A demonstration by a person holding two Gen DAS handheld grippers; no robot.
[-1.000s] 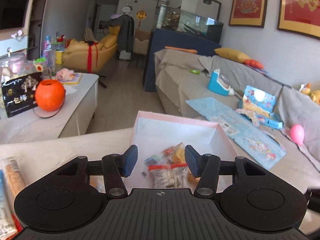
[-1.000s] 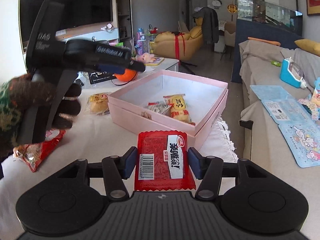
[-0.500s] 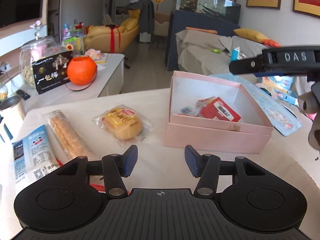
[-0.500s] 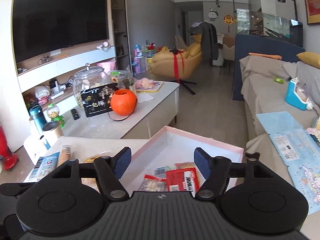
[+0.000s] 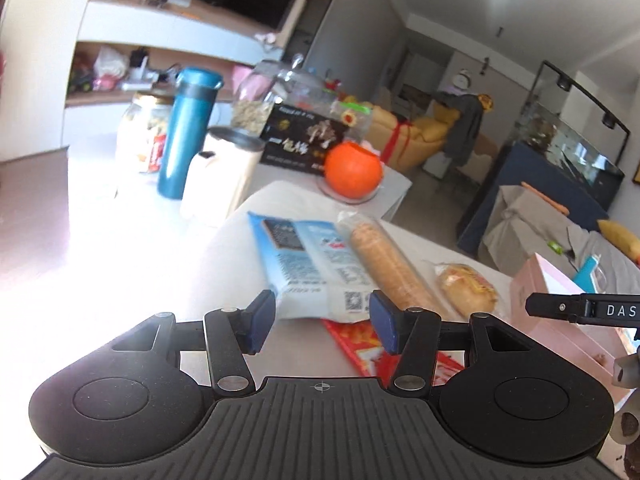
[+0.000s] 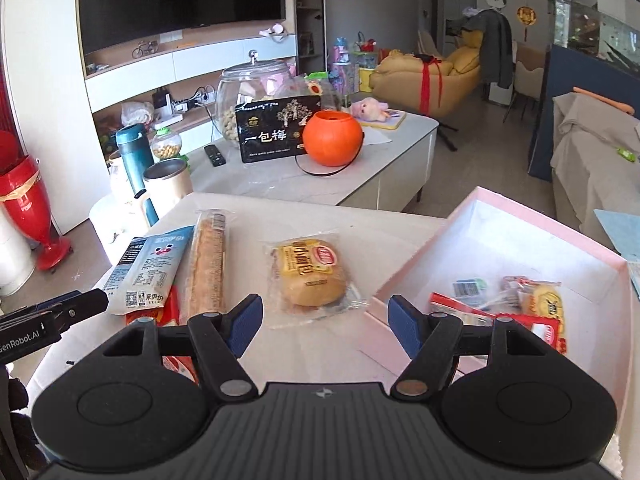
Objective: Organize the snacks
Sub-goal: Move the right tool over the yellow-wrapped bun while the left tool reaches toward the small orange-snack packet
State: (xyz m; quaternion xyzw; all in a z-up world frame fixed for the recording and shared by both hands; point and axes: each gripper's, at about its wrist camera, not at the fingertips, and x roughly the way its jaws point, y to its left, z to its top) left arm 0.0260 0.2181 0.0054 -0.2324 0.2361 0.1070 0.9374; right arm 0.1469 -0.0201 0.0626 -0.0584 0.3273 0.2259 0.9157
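Observation:
On the white table lie a blue-and-white snack pack [image 5: 308, 264] [image 6: 150, 270], a long cracker sleeve [image 5: 390, 270] [image 6: 208, 264], a wrapped bun [image 5: 468, 288] [image 6: 310, 276] and a red packet [image 5: 360, 344] [image 6: 170, 312]. The pink box [image 6: 500, 232] [image 5: 560, 320] at the right holds several snacks, among them a red packet [image 6: 540, 330]. My left gripper [image 5: 322, 322] is open and empty just above the near end of the blue-and-white pack. My right gripper [image 6: 326, 324] is open and empty, between the bun and the box's left wall.
Behind the table a low white counter [image 6: 360, 176] carries an orange pumpkin bucket [image 6: 332, 142], a black gift box [image 6: 276, 130], a glass jar [image 6: 252, 92], a teal flask [image 5: 188, 132] and a cream mug [image 6: 166, 184]. A grey sofa [image 6: 592, 152] stands right.
My right gripper let the red packet go into the box and swung left over the table. My left gripper swung left from the box to the blue-and-white pack.

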